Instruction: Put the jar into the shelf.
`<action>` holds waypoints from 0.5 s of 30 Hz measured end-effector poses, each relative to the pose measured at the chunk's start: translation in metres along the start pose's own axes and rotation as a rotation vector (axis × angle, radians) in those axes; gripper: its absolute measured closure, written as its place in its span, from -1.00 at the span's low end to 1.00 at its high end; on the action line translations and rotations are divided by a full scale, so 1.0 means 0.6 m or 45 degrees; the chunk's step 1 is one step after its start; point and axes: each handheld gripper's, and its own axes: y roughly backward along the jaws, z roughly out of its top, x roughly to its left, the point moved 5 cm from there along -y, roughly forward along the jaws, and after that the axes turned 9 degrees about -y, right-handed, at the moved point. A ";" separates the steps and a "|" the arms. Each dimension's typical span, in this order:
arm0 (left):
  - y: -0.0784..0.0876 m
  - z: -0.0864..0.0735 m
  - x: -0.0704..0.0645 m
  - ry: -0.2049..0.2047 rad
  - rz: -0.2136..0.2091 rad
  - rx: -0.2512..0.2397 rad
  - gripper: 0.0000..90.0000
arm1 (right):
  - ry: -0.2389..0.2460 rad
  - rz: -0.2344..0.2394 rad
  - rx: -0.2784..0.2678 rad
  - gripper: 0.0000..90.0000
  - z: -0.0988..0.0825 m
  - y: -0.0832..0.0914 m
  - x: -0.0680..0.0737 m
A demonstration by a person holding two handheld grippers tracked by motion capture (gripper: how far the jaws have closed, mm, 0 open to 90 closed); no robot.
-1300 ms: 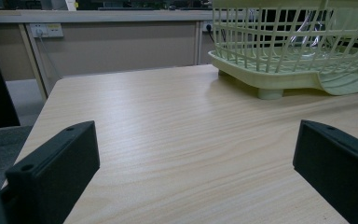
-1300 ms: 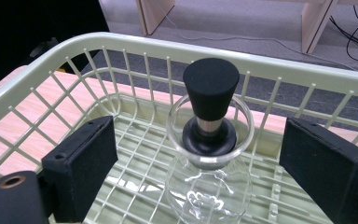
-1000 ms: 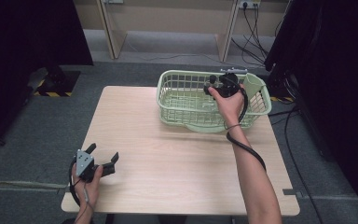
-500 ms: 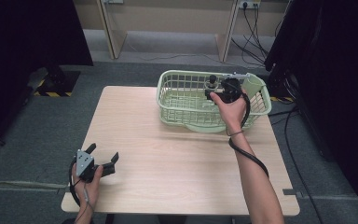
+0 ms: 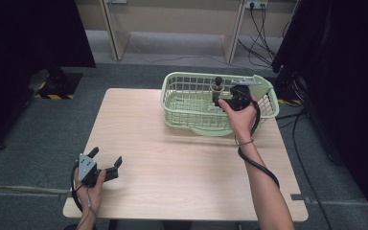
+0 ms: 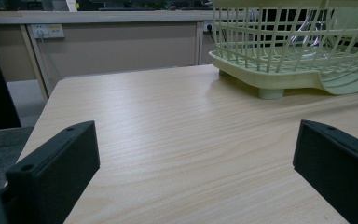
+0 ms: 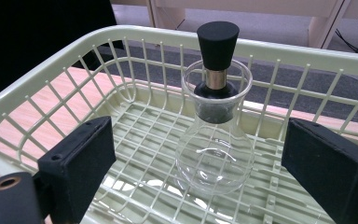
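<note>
Your right gripper [image 7: 200,154] hung inside the pale green basket [image 5: 182,81], its jaws spread wide to either side of the glass flask [image 7: 214,154], touching nothing. The flask stood upright on the basket's grid floor near the far wall, its black stopper [image 7: 217,39] seated in the neck, and so presented its round belly for a grasp from the side. Your left gripper [image 5: 106,160] rested, jaws likewise spread and empty, at the near left of the table [image 5: 172,182], well clear of the reach.
</note>
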 end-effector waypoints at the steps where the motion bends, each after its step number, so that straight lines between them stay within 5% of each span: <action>1: 0.000 0.000 0.000 0.000 0.000 0.000 -1.00 | -0.001 0.001 -0.002 -0.79 -0.002 0.002 0.000; 15: 0.000 0.000 0.000 -0.001 0.002 0.001 -1.00 | 0.008 0.015 -0.033 -0.79 -0.024 0.028 -0.005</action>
